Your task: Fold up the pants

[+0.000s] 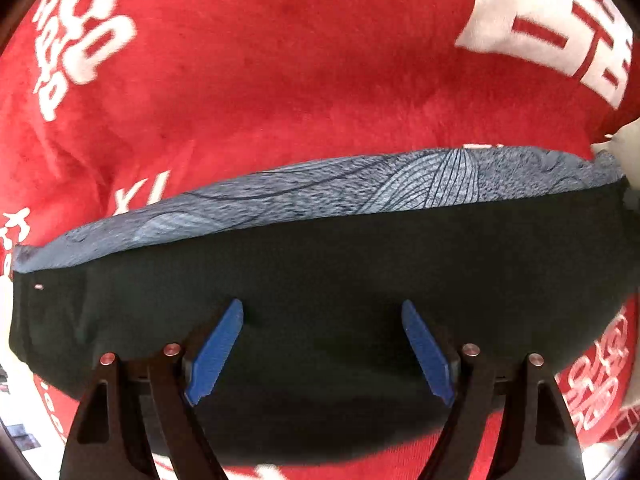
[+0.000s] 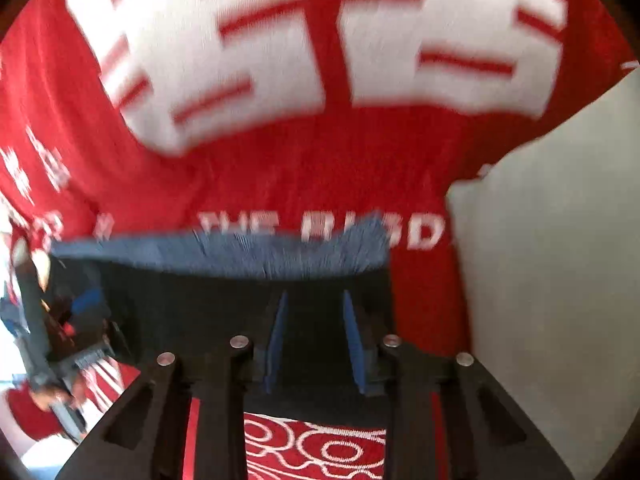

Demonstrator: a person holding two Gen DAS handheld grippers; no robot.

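The pants (image 1: 320,280) lie folded on a red blanket: a black panel near me with a blue patterned band (image 1: 360,188) along its far edge. My left gripper (image 1: 322,308) is open, its blue pads spread wide just above the black cloth, holding nothing. In the blurred right wrist view the same pants (image 2: 192,304) show with the blue band (image 2: 240,252) beyond. My right gripper (image 2: 314,300) hovers over the pants' right end, jaws partly open with a clear gap and nothing between them. The left gripper and the hand holding it (image 2: 60,340) appear at the far left.
The red blanket (image 1: 280,60) with large white lettering covers the surface all around. A pale grey cushion or cloth (image 2: 560,220) lies at the right, next to the pants' right end; its corner also shows in the left wrist view (image 1: 628,136).
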